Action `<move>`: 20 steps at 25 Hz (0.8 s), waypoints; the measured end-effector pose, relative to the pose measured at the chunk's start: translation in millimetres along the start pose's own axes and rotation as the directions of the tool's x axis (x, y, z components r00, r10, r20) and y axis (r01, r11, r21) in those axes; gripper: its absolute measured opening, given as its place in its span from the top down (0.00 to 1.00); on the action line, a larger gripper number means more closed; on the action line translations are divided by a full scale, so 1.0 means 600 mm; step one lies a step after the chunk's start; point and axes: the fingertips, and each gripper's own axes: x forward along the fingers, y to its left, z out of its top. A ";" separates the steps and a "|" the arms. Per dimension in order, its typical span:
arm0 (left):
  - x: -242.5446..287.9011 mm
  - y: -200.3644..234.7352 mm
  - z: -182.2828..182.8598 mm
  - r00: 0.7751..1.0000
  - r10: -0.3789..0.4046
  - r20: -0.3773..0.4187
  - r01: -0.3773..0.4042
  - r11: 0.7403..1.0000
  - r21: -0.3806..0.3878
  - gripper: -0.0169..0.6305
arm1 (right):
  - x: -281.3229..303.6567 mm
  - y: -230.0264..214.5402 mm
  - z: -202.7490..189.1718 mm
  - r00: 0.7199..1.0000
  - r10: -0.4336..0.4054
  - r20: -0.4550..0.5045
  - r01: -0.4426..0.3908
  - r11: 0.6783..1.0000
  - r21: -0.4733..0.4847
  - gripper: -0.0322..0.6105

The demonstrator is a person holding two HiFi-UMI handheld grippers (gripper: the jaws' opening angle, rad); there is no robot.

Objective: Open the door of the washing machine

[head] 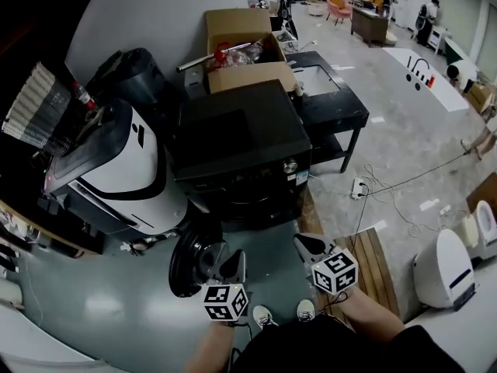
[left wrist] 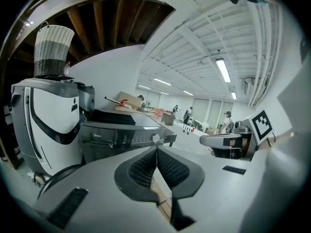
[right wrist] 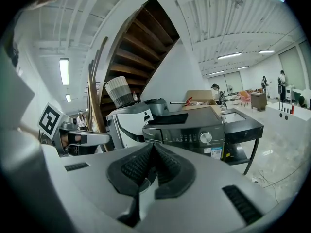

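Note:
The black front-loading washing machine [head: 241, 142] stands in the middle of the head view, with its control dial [head: 290, 165] at the front right. Its round door [head: 189, 256] hangs swung out to the left, with the drum opening dark behind it. My left gripper [head: 234, 266] is shut and empty, just right of the door's edge. My right gripper [head: 305, 245] is also shut and empty, in front of the machine's lower right. The left gripper view shows my left gripper [left wrist: 156, 152] shut, the machine [left wrist: 124, 132] ahead and the door's rim [left wrist: 51, 180] low left. In the right gripper view my right gripper [right wrist: 152, 149] is shut before the machine [right wrist: 187, 130].
A white-and-black appliance [head: 116, 165] stands close on the machine's left. An open cardboard box [head: 245, 53] sits behind, a black table [head: 334, 103] to the right. A power strip with cables [head: 359, 185], a wooden pallet [head: 374, 261] and a white appliance [head: 444, 272] lie on the floor. People stand far back.

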 end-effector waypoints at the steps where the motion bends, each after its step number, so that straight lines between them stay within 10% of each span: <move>1: 0.000 -0.006 -0.004 1.000 0.003 -0.004 -0.003 1.000 -0.002 0.94 | -0.003 -0.003 -0.003 1.000 0.005 -0.004 -0.005 1.000 0.003 0.92; 20: 0.000 -0.047 -0.019 0.999 0.033 -0.007 -0.033 0.999 -0.013 0.94 | -0.030 -0.014 -0.013 0.999 0.042 -0.006 -0.042 0.999 0.008 0.92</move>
